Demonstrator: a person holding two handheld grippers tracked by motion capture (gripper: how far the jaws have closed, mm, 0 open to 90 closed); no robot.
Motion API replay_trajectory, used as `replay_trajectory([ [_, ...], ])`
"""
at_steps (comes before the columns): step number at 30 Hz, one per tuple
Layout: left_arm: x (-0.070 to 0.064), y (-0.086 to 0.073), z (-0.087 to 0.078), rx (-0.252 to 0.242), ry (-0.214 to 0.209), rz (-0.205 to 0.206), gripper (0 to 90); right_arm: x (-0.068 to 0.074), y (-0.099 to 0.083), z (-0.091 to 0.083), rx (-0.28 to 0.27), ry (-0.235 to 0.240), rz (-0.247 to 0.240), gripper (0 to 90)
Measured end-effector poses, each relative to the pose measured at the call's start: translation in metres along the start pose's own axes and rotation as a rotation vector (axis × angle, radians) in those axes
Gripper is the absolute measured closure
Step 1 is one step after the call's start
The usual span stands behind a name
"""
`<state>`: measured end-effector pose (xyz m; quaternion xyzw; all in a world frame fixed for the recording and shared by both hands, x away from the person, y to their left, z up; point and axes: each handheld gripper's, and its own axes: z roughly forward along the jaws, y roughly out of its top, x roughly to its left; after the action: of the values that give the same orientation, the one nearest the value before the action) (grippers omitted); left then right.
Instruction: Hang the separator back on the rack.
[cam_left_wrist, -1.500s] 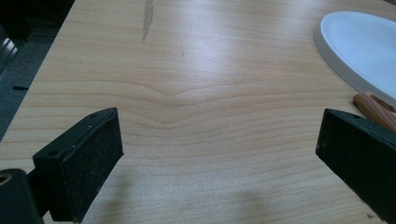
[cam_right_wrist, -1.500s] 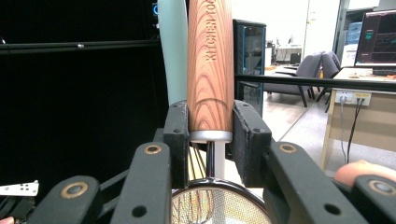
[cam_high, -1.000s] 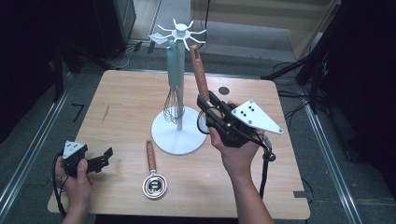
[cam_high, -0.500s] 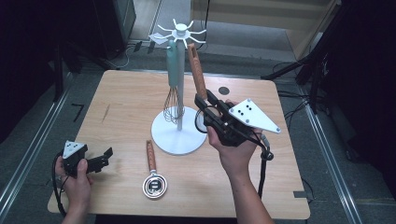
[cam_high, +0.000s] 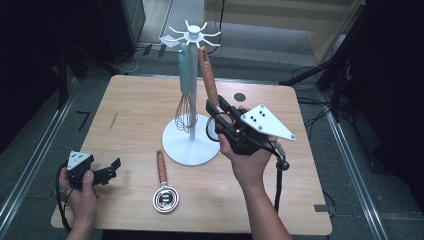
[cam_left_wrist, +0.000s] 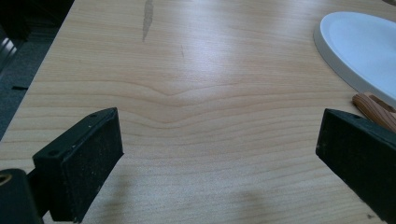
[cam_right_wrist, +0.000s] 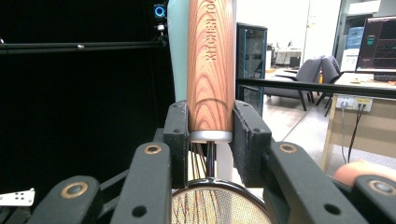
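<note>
A white utensil stand (cam_high: 190, 145) with hooks at its top (cam_high: 192, 34) rises mid-table. A teal-handled whisk (cam_high: 186, 107) hangs from it. My right gripper (cam_high: 218, 111) is shut on the lower end of a wooden-handled strainer (cam_high: 208, 75), held upright just right of the stand's pole, its tip near the hooks. In the right gripper view the handle (cam_right_wrist: 211, 70) sits clamped in that gripper (cam_right_wrist: 211, 135), with the mesh bowl (cam_right_wrist: 219, 205) below. My left gripper (cam_high: 112, 167) rests open at the front left, nothing in it (cam_left_wrist: 219, 140).
A second wooden-handled utensil with a round metal head (cam_high: 162, 185) lies flat in front of the stand's base. Its handle end (cam_left_wrist: 373, 107) and the base's rim (cam_left_wrist: 369, 51) appear in the left gripper view. A small dark disc (cam_high: 240, 97) sits at the table's back.
My right gripper has carried the strainer a little left and farther back, bringing the handle's tip closer to the stand's hooks. The left gripper has stayed put.
</note>
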<state>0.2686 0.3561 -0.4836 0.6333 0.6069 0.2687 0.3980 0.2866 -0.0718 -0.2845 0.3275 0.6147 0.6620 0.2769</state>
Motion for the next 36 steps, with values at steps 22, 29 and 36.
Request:
replay_trajectory([
  [22,0.000,0.000,0.000,-0.001,-0.002,-0.004,0.6,0.003,-0.001,0.011,0.021,-0.040,-0.013,70.9],
  [29,0.000,0.000,0.000,0.000,-0.002,-0.005,0.6,0.004,-0.003,0.014,0.028,-0.050,-0.025,70.9],
  [36,0.000,0.000,0.000,0.000,-0.002,-0.005,0.6,0.003,-0.004,0.016,0.033,-0.040,-0.010,70.5],
])
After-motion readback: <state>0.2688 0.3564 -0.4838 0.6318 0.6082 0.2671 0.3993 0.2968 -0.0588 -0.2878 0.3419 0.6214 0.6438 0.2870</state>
